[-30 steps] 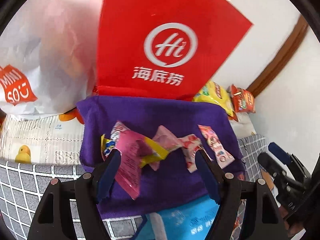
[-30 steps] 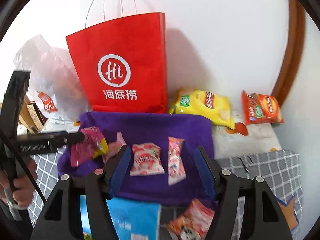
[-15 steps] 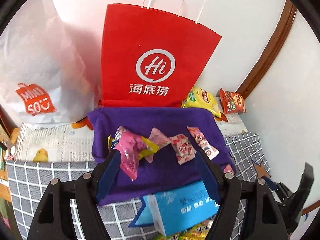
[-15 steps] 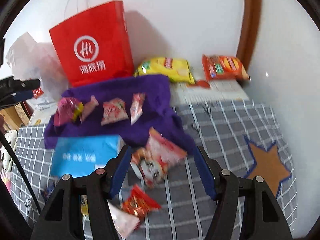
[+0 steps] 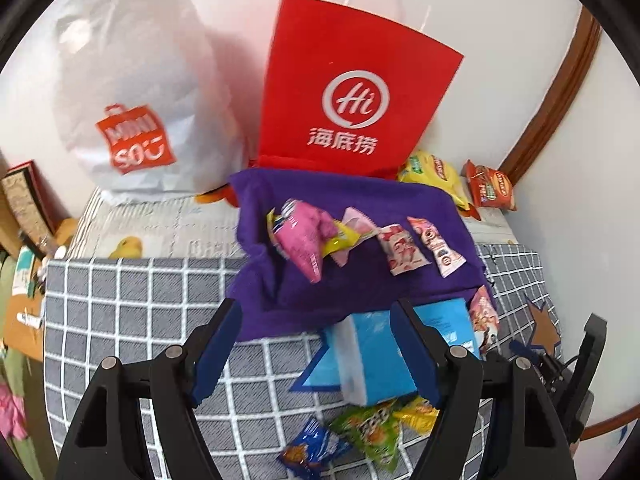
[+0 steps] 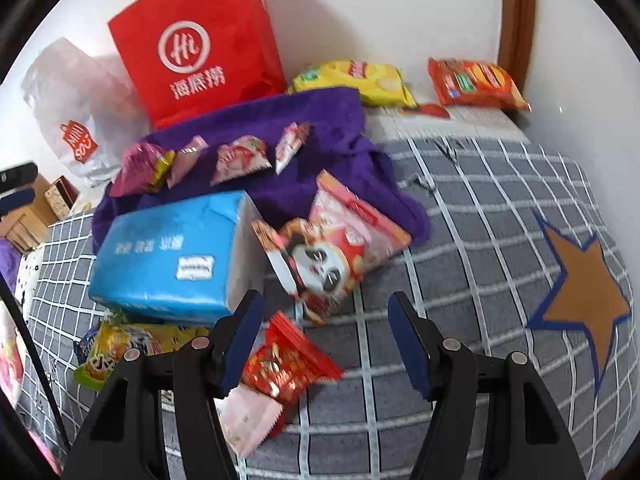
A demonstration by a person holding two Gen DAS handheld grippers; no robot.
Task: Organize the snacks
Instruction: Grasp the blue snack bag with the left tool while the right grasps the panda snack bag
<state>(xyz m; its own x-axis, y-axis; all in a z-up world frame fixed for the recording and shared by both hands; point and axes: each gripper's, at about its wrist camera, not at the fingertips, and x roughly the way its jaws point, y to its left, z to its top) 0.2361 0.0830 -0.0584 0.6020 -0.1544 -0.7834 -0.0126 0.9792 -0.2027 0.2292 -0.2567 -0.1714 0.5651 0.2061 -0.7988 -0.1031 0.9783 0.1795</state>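
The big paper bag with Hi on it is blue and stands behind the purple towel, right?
Not quite. The paper bag is red, not blue; the right wrist view shows it clearly. It does stand behind the purple towel, against the wall.

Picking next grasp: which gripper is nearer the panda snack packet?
Right. The right gripper hovers open just short of the panda snack packet; the left gripper sits farther left, behind the blue tissue pack.

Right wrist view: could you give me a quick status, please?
Both grippers open, empty. Right gripper above red packet; panda snack ahead. Blue tissue pack crowds its left.
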